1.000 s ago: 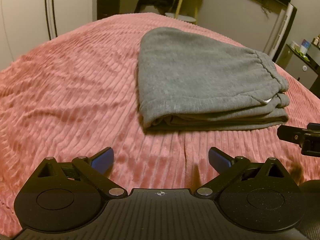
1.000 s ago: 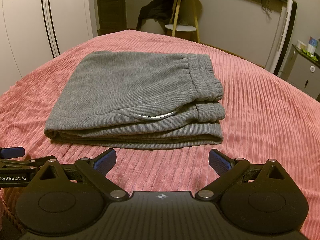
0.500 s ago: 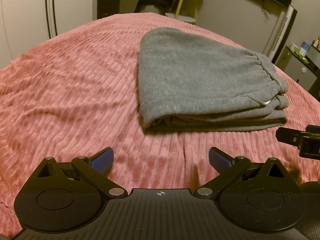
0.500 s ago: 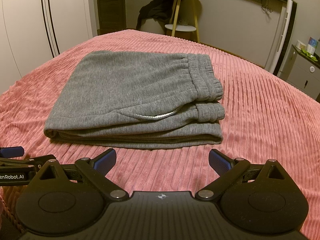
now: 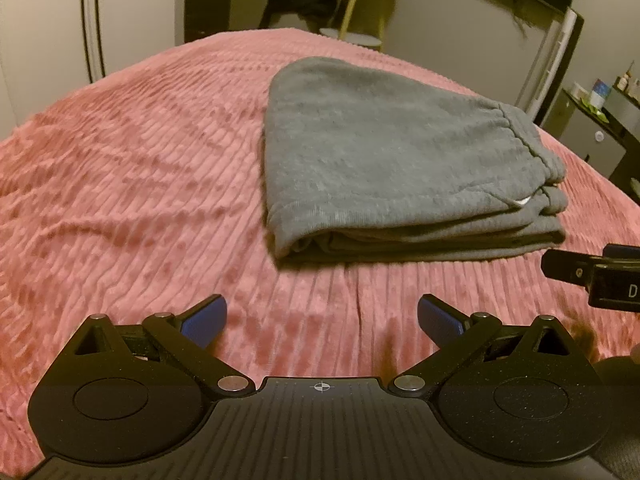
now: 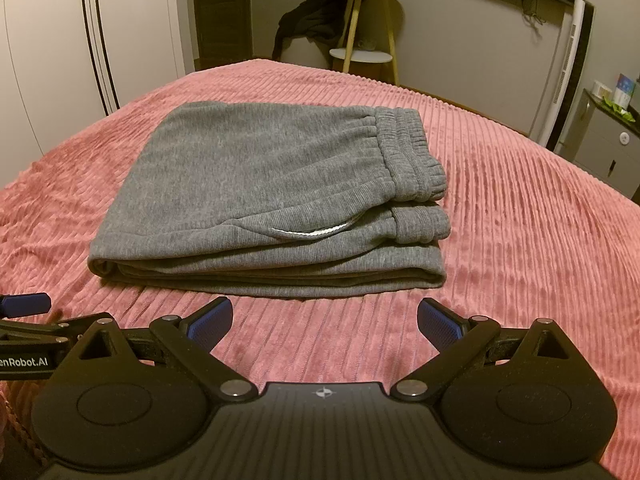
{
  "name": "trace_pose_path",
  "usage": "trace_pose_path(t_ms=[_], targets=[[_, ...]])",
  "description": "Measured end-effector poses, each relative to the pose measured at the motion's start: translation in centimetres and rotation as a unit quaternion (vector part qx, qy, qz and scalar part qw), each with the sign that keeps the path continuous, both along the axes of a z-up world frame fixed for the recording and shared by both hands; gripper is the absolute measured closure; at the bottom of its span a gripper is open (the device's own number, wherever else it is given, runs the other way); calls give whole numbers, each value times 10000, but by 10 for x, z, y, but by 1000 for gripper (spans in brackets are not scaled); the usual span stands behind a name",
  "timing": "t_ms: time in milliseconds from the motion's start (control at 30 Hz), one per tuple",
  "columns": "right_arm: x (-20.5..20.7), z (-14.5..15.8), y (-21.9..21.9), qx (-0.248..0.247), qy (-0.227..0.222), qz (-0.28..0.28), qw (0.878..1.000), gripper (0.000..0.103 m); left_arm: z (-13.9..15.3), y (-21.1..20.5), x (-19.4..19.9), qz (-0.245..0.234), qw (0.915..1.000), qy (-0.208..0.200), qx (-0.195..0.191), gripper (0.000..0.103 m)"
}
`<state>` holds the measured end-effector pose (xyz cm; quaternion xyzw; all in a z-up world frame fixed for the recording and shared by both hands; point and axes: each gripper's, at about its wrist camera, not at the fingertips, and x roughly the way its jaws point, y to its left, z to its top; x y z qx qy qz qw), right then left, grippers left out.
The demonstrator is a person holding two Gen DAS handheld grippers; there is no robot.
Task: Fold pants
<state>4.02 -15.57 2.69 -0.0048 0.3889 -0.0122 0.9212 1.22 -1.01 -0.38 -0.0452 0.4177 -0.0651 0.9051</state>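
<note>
The grey sweatpants (image 6: pixel 272 184) lie folded in a flat stack on the pink ribbed bedspread (image 6: pixel 520 240), waistband to the right. They also show in the left wrist view (image 5: pixel 392 168), ahead and to the right. My left gripper (image 5: pixel 322 320) is open and empty, held short of the stack's near left corner. My right gripper (image 6: pixel 325 322) is open and empty, just in front of the stack's near edge. Part of the right gripper shows at the right edge of the left wrist view (image 5: pixel 596 276), and part of the left gripper at the left edge of the right wrist view (image 6: pixel 24 304).
The bedspread (image 5: pixel 120 184) stretches wide to the left of the pants. Behind the bed stand a small wooden side table (image 6: pixel 368 24) with dark clothing draped beside it, white wardrobe doors (image 6: pixel 80 40) at left, and a cabinet (image 6: pixel 608 136) at right.
The left wrist view has shifted slightly, and the right gripper's tip sits a little further left in it. The pants have not moved. Both grippers stay open.
</note>
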Motion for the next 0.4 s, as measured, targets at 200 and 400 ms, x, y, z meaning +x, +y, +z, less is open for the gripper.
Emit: trace_pose_path(t_ms=[200, 400], targets=[[0, 0, 0, -4, 5, -9, 10000, 4, -2, 0, 1, -5, 10000, 38, 66, 0], [0, 0, -1, -5, 5, -7, 10000, 4, -4, -3, 2, -101, 9997, 139, 174, 0]])
